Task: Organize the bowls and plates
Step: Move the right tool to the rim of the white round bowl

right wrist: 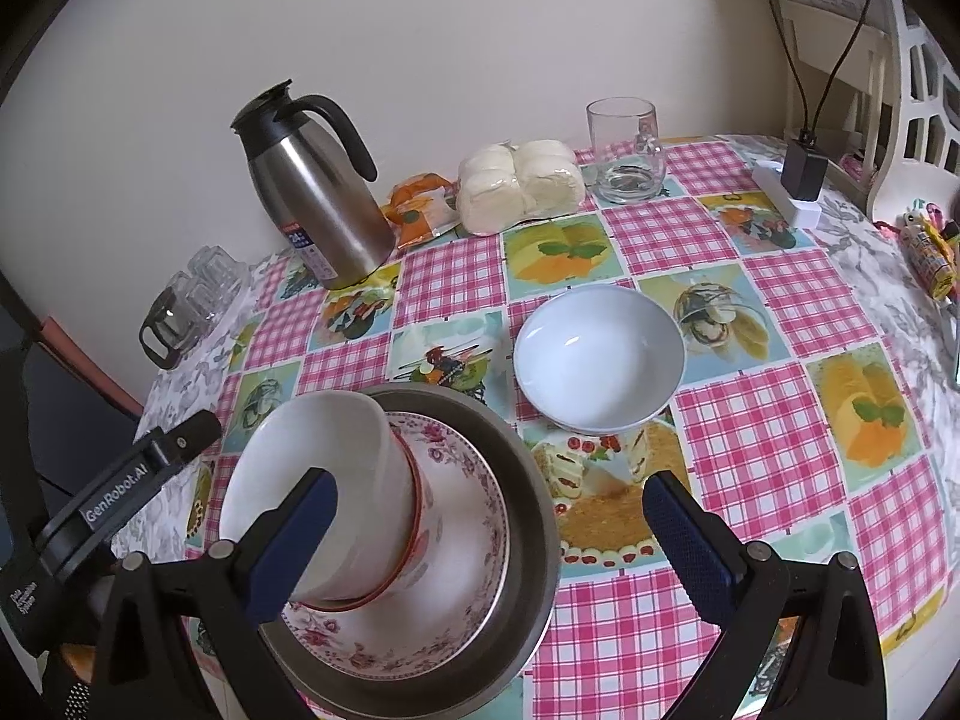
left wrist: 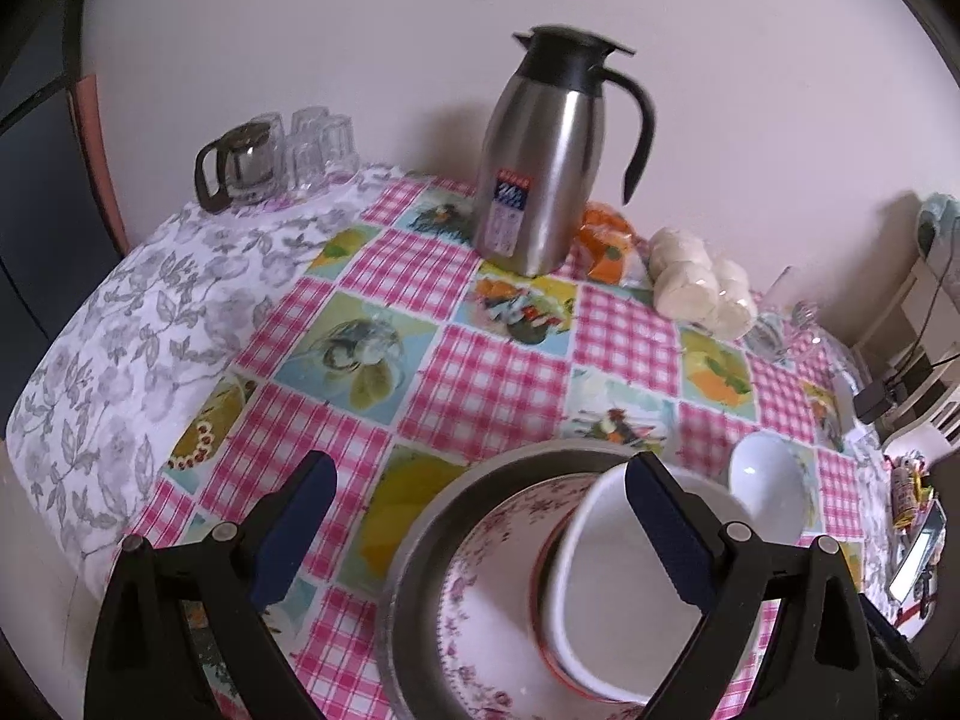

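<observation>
The white bowl (right wrist: 598,357) stands alone on the checked tablecloth (right wrist: 750,444), ahead of the right gripper (right wrist: 489,531) and a little toward its right finger, apart from both fingertips; the stack (right wrist: 384,516) it most likely belongs on, a floral plate (right wrist: 462,546) in a metal pan (right wrist: 528,480) with a red-rimmed bowl and a plain white bowl (right wrist: 318,468) on top, lies under and just past the left finger of that gripper, whose jaws stand wide apart with nothing between them; the left gripper (left wrist: 480,525) is likewise spread open and holds nothing, its right finger (left wrist: 666,516) in front of the top bowl's rim, whether touching it I cannot tell; the sensible move, I judge, is to carry the right gripper forward until one finger goes inside the lone bowl's rim and the other outside, pinch the wall firmly, lift straight and set it level into the top bowl, which looks tilted and may slide; further off stand a steel thermos jug (right wrist: 318,198), a bag of white buns (right wrist: 519,183), an orange packet (right wrist: 420,210) and an empty glass (right wrist: 624,150) along the pale wall (right wrist: 450,18); small glasses (left wrist: 318,144) and a glass pot (left wrist: 240,162) sit at the far left corner.
</observation>
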Action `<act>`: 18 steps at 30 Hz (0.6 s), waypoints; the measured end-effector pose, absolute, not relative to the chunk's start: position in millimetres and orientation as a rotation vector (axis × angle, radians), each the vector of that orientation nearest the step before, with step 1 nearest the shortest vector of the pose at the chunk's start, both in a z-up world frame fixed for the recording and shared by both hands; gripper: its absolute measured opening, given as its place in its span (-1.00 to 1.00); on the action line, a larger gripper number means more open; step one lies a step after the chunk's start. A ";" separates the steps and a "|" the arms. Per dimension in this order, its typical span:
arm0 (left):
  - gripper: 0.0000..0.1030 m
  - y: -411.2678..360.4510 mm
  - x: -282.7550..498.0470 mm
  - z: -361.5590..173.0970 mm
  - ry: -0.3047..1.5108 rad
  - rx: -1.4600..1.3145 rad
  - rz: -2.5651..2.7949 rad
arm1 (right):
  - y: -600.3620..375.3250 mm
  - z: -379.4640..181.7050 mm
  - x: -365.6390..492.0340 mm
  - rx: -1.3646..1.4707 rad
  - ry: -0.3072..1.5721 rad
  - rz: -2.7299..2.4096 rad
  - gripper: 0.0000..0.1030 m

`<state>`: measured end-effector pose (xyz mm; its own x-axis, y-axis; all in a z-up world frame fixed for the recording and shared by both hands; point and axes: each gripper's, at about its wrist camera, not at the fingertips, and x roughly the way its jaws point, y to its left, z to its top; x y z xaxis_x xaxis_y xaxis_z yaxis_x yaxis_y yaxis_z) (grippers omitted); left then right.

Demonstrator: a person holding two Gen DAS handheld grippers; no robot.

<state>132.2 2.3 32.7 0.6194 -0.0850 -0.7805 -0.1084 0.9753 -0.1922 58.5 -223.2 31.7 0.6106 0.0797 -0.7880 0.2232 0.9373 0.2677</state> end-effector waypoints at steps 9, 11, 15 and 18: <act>0.89 -39.9 125.4 60.9 0.789 -0.164 -0.102 | -261.1 40.6 50.9 0.391 0.873 -0.128 1.00; 0.89 -55.3 124.4 69.9 0.758 -0.131 -0.141 | -273.7 40.6 48.8 0.399 0.867 -0.154 1.00; 0.89 -91.3 128.8 86.5 0.737 -0.029 -0.228 | -299.8 36.6 45.6 0.443 0.862 -0.187 1.00; 0.89 -120.1 138.2 93.2 0.773 0.047 -0.297 | -318.9 30.6 44.2 0.481 0.870 -0.224 1.00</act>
<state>138.2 -120.1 93.2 0.6765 -0.2468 -0.6938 0.2808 0.9574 -0.0668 44.2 -318.9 30.6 0.6302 0.0052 -0.7764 0.3788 0.8709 0.3132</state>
